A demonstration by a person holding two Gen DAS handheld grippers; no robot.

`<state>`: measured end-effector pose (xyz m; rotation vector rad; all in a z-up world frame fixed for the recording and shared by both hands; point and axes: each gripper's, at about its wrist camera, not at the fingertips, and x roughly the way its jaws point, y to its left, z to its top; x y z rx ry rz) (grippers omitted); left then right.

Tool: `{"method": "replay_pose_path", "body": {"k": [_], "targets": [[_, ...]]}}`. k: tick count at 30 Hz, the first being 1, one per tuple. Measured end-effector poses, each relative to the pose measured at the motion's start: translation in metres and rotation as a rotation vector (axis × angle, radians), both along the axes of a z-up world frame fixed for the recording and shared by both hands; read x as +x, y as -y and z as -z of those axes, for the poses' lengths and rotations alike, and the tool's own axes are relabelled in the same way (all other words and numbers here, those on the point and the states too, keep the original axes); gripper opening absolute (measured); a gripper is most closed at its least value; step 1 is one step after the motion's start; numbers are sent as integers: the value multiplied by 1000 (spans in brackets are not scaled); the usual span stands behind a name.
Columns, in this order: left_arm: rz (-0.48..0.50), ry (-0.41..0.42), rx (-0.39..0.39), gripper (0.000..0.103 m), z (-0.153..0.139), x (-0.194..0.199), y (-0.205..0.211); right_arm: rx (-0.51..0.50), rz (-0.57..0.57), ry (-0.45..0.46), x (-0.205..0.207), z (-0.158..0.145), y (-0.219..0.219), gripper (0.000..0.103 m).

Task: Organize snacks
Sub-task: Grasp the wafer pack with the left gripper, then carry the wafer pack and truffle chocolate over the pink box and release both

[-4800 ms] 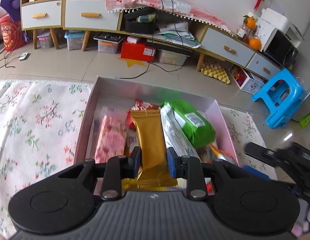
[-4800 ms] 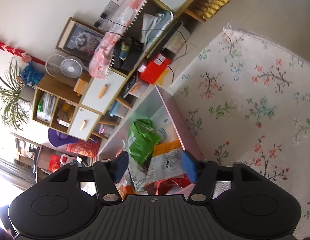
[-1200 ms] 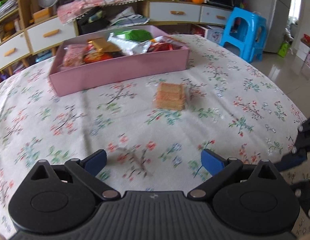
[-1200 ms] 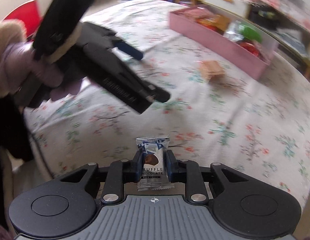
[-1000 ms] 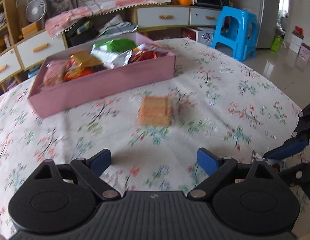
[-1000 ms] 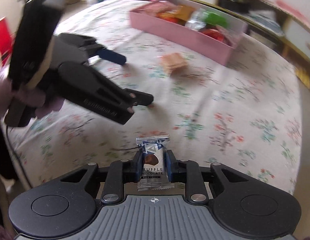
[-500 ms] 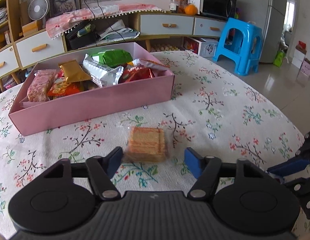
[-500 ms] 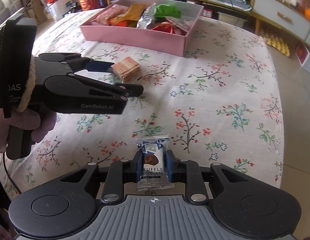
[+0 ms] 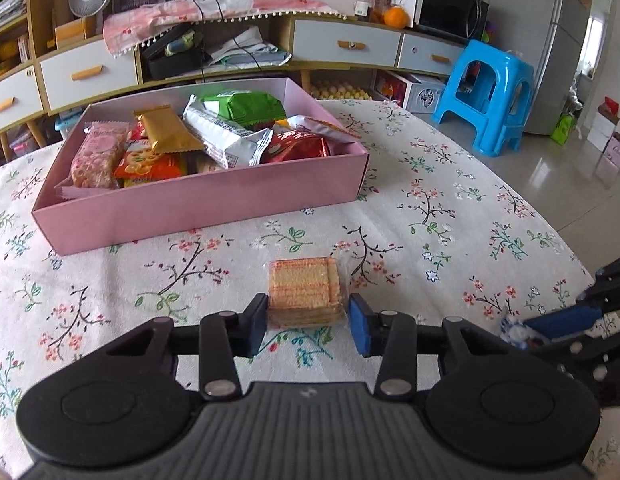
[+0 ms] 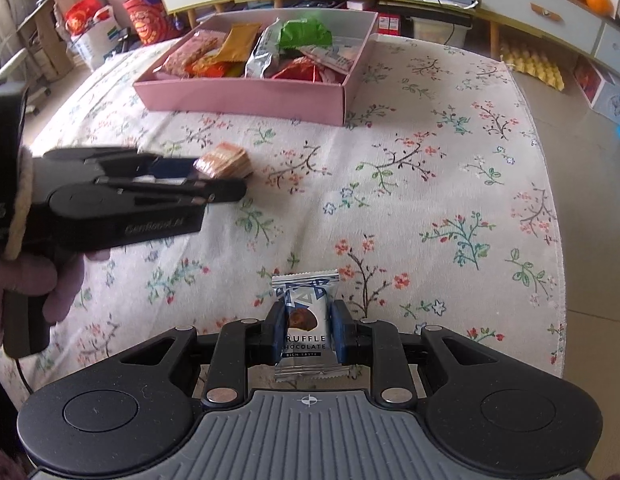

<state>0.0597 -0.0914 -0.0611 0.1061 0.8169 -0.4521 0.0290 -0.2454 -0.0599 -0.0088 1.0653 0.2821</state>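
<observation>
Closing on a clear-wrapped wafer biscuit pack (image 9: 305,292) that lies on the floral tablecloth (image 9: 450,208), the left gripper (image 9: 307,326) has a narrow gap at its right pad. The right gripper (image 10: 305,334) clamps a truffle chocolate packet (image 10: 305,320). Behind stands the pink snack box (image 9: 197,204), full of packets.

The tablecloth (image 9: 450,216) is matt woven cloth printed with small flowers. On it sits a pink box (image 9: 197,208) of smooth, dull cardboard, filled with glossy foil and plastic snack packets (image 9: 229,136). The wafer pack (image 9: 303,290) is wrapped in clear, shiny film. The chocolate (image 10: 305,316) has a silvery, slick wrapper with crimped ends. Both grippers are matt black plastic with ribbed grey tops and small bright metal rivets (image 10: 219,393). The blue stool (image 9: 490,96) is glossy plastic.
</observation>
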Motion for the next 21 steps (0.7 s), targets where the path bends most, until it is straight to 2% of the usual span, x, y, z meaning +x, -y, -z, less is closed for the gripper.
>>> {"method": "replay_pose_path", "body": {"k": [12,21], "targets": [[-57,-35,-20,38,-21,6,-29,116,120,22,33,-22,-6,23],[-121,-16,-27,38,-41,23,-58,303,202,32,73,-39,-23,23]]}}
